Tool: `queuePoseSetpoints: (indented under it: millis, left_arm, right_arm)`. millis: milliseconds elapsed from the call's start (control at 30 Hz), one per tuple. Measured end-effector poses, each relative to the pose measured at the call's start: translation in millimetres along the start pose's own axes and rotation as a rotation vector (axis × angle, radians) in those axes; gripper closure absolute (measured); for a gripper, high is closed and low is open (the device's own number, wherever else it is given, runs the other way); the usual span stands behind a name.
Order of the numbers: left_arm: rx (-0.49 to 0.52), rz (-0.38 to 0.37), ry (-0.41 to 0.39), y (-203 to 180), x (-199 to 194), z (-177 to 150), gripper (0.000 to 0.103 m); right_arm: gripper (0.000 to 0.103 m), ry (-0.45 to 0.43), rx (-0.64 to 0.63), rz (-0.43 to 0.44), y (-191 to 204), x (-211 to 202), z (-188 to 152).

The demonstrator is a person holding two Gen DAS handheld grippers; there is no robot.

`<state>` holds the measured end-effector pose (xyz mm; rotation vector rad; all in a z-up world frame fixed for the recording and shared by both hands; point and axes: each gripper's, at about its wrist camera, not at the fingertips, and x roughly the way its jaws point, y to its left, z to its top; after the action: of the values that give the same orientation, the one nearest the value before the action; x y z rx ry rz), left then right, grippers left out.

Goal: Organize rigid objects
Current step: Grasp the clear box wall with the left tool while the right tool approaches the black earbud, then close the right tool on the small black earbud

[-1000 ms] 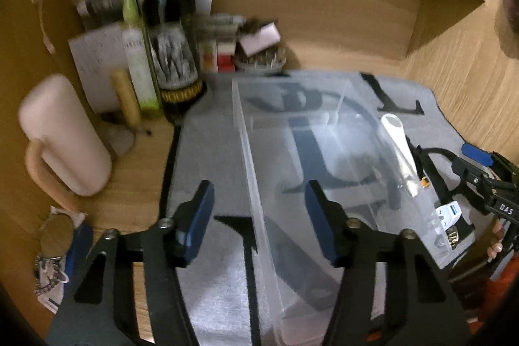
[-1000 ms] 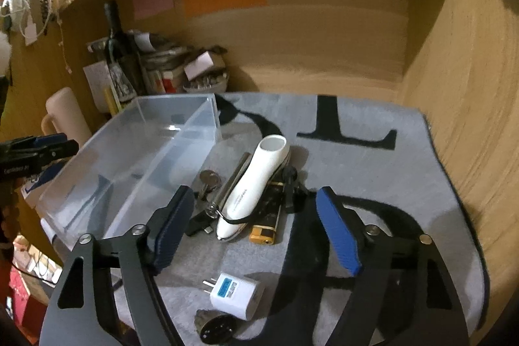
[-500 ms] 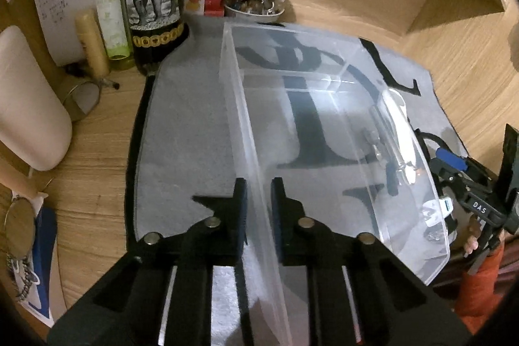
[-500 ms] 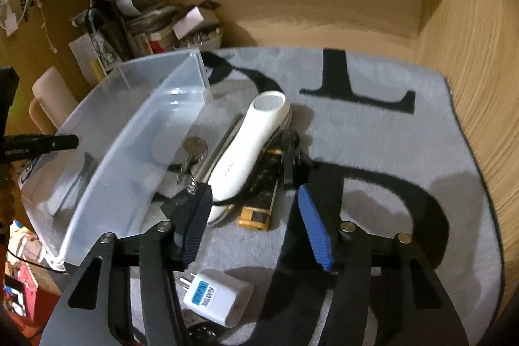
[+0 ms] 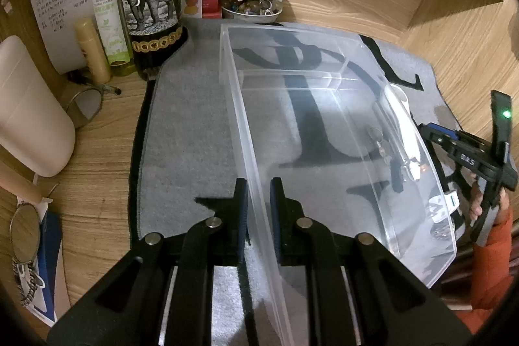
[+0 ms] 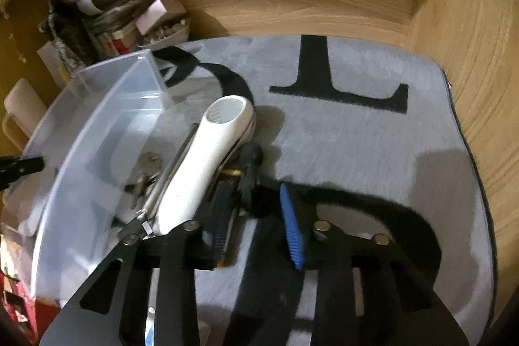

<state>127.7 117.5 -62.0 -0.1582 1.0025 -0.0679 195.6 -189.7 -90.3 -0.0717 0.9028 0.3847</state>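
A clear plastic bin point(image 5: 324, 31) stands on the grey mat point(image 5: 181, 151). My left gripper point(image 5: 258, 184) is shut on the bin's left wall, one pad on each side. To the right of the bin lies a pile: a white handheld device point(image 6: 207, 164), keys point(image 6: 147, 164), a yellow-and-black lighter point(image 6: 227, 174) and a small black object point(image 6: 249, 164). My right gripper point(image 6: 251, 193) hangs low over this pile with its jaws closing. The black object is between the fingertips, and the pads do not visibly press on it. A white charger plug point(image 5: 451, 203) shows through the bin.
At the back left stand a wine bottle point(image 5: 149, 8), a green spray bottle point(image 5: 107, 15), a bowl of trinkets point(image 5: 256, 10) and papers. A white jug point(image 5: 29, 109), glasses point(image 5: 87, 99) and a hand mirror point(image 5: 24, 232) lie left of the mat. Wooden walls close the back and right.
My left gripper closed on the bin wall, then stayed still. My right gripper moved forward and down onto the pile with its jaws narrowing; the charger plug slipped out of its view.
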Motion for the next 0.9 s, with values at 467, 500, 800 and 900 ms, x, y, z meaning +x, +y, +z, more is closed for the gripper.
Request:
queuePoseSetpoints:
  millis: [467, 500, 800, 900]
  left_arm:
    - [0.014, 0.016, -0.001, -1, 1, 1, 0.090]
    - [0.017, 0.020, -0.001, -2, 1, 1, 0.090]
    - [0.040, 0.044, -0.005, -4, 0, 1, 0.090]
    - [0.037, 0.041, -0.002, -5, 0, 0, 0.090]
  right_arm:
    - [0.089, 0.014, -0.024, 0.010, -3, 14, 8]
    - [0.097, 0.003, -0.027, 0.009, -3, 12, 9]
    - [0.066, 0.049, 0.027, 0.045, -11, 12, 10]
    - [0.057, 0.022, 0.029, 0.016, -12, 11, 10]
